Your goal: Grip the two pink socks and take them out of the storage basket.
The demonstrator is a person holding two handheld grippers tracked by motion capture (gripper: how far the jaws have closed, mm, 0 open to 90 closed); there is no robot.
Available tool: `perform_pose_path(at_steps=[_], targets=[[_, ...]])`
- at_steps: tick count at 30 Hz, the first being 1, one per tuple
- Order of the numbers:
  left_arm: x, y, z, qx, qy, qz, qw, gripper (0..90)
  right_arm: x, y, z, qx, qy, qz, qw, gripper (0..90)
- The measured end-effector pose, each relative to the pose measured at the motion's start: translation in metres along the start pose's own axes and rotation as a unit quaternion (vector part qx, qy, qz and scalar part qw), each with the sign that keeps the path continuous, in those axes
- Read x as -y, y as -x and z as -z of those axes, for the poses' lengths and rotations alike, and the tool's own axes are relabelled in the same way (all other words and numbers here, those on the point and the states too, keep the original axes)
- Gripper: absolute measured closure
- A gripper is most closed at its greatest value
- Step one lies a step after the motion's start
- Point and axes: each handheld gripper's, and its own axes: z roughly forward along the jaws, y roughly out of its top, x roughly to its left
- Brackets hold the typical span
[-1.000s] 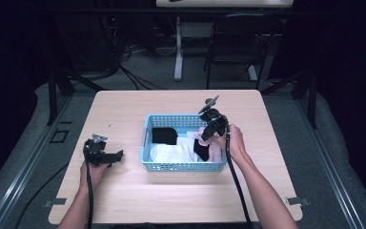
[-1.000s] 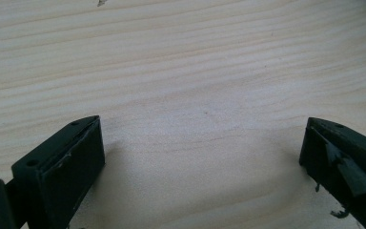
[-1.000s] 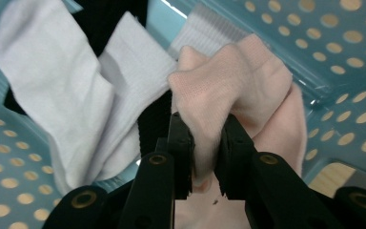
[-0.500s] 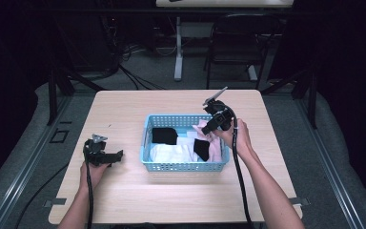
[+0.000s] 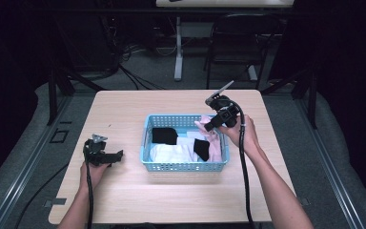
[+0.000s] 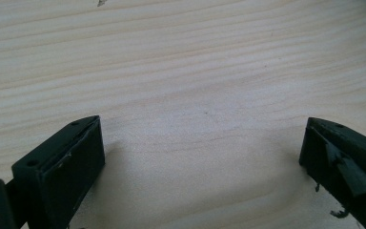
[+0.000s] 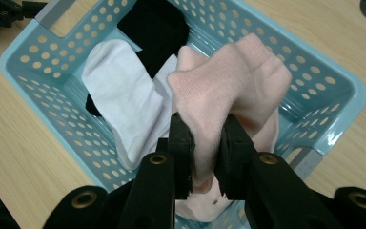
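Our right gripper (image 7: pixel 205 143) clamped on the pink sock (image 7: pixel 228 90), lifted above the blue basket (image 7: pixel 38 52) near its right rim, white sock (image 7: pixel 119 105) and black sock (image 7: pixel 157 24) inside, our left gripper (image 6: pixel 200 157) jaws apart, left of the basket over bare table (image 6: pixel 181 57).

The high view looks forward and down over my whole table (image 5: pixel 124 200). My left gripper view sits close above bare wood. My right gripper view peers steeply into the blue basket (image 7: pixel 314 81), which the high view shares; its top-left corner probably catches my left gripper (image 7: pixel 5 10).
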Motion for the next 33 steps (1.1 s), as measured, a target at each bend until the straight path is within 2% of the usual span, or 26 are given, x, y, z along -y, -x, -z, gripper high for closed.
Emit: perform_pose_path(at_steps=[11, 17, 21, 27, 29, 33], targets=[[0.0, 0.0, 0.0, 0.0, 0.0, 0.0, 1.0, 1.1, 0.01, 0.004, 0.021, 0.003, 0.017, -0.004, 0.9998, 78.0], [0.0, 0.0, 0.0, 0.0, 0.0, 0.0, 1.0, 1.1, 0.019, 0.011, 0.034, 0.013, 0.016, -0.006, 0.9998, 78.1], [0.0, 0.0, 0.0, 0.0, 0.0, 0.0, 1.0, 1.1, 0.026, 0.016, 0.044, 0.016, 0.025, -0.013, 0.9995, 78.1], [0.0, 0.0, 0.0, 0.0, 0.0, 0.0, 1.0, 1.2, 0.046, 0.029, 0.059, 0.027, 0.036, -0.027, 0.9986, 78.1], [0.0, 0.0, 0.0, -0.001, 0.0, 0.001, 1.0, 1.2, 0.055, 0.035, 0.064, 0.036, 0.027, -0.028, 0.9986, 78.1], [0.0, 0.0, 0.0, -0.001, 0.0, 0.001, 1.0, 1.2, 0.067, 0.044, 0.069, 0.042, 0.029, -0.04, 0.9979, 78.1]])
